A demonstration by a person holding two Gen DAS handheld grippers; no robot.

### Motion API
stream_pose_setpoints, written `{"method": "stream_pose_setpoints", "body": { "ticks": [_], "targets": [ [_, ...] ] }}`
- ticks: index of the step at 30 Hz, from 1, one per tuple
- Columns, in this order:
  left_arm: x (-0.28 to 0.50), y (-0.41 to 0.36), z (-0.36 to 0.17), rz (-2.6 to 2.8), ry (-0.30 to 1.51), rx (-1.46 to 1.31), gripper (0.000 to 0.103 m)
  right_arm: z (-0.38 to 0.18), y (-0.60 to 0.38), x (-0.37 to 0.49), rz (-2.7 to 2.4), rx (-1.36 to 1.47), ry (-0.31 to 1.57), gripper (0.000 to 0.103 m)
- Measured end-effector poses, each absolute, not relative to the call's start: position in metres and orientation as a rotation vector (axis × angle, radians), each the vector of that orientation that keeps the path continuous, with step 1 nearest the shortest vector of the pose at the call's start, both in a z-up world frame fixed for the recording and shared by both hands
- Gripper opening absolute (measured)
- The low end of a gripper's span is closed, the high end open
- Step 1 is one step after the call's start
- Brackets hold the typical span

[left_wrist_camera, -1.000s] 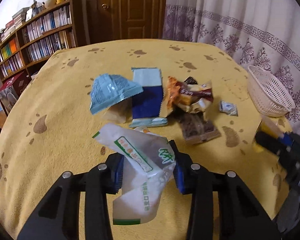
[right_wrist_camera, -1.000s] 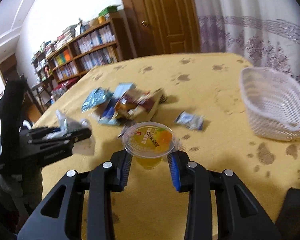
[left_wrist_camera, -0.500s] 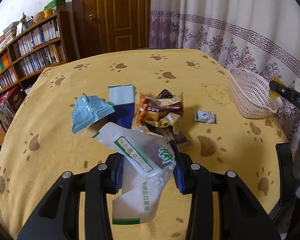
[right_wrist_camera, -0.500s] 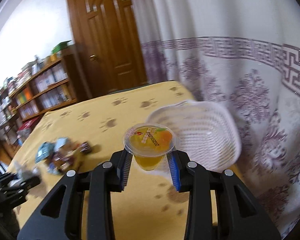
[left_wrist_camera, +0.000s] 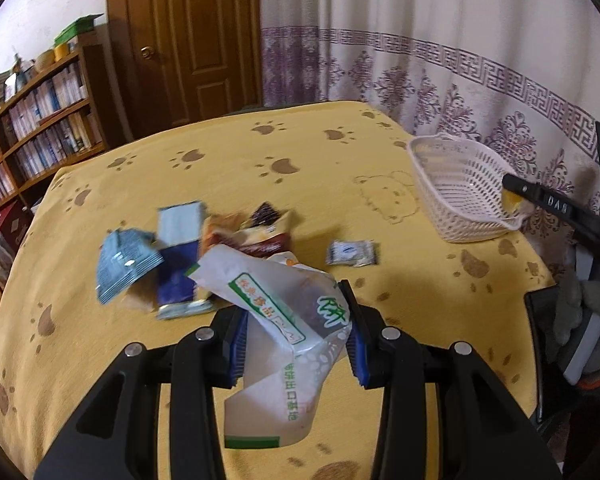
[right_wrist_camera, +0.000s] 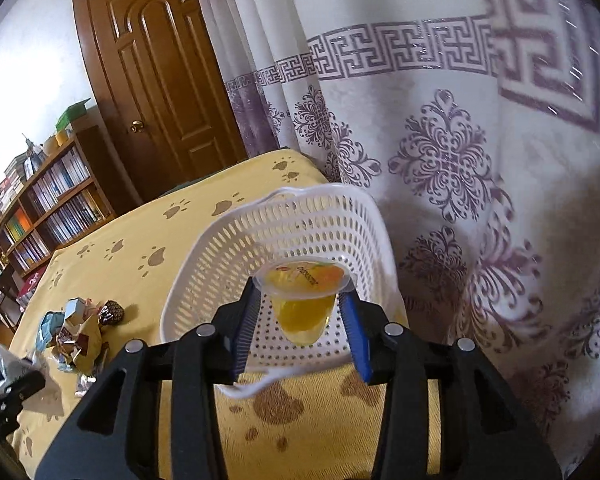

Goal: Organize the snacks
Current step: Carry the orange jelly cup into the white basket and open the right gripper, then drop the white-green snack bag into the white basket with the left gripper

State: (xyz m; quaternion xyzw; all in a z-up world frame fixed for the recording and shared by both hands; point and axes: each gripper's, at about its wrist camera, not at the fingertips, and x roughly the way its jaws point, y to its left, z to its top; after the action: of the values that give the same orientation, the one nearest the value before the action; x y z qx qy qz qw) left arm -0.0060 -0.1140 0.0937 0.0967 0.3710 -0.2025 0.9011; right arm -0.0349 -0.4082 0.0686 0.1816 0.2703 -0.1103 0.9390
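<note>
Your table wears a yellow cloth with brown paw prints. A loose heap of snack packets lies mid-table, one small silver packet sits apart to its right, and the white perforated basket stands at the curtain-side edge.

Your right gripper hangs over the white basket, its jaws opening around the orange jelly cup between them. Loose snack packets lie heaped on the yellow paw-print tablecloth, at the left.
</note>
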Motion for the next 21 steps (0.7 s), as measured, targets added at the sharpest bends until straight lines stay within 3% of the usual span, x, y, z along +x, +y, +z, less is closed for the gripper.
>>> {"method": "stream_pose_setpoints", "body": {
  "ticks": [6, 7, 8, 10, 21],
  "targets": [
    [-0.004, -0.152, 0.103, -0.479, 0.741, 0.229, 0.040, 0.064, -0.412, -0.036, -0.207, 0.353, 0.552, 0.042],
    [-0.004, -0.156, 0.105, -0.485, 0.738, 0.230, 0.040, 0.065, -0.413, -0.036, -0.203, 0.353, 0.553, 0.049],
    [-0.004, -0.161, 0.106, -0.492, 0.734, 0.232, 0.040, 0.066, -0.414, -0.037, -0.188, 0.357, 0.547, 0.069],
    [-0.003, -0.172, 0.109, -0.507, 0.728, 0.238, 0.040, 0.072, -0.415, -0.045, -0.187, 0.363, 0.497, 0.087],
    [0.021, -0.234, 0.121, -0.609, 0.703, 0.240, 0.041, 0.074, -0.415, -0.079, -0.209, 0.373, 0.448, 0.087]
  ]
}}
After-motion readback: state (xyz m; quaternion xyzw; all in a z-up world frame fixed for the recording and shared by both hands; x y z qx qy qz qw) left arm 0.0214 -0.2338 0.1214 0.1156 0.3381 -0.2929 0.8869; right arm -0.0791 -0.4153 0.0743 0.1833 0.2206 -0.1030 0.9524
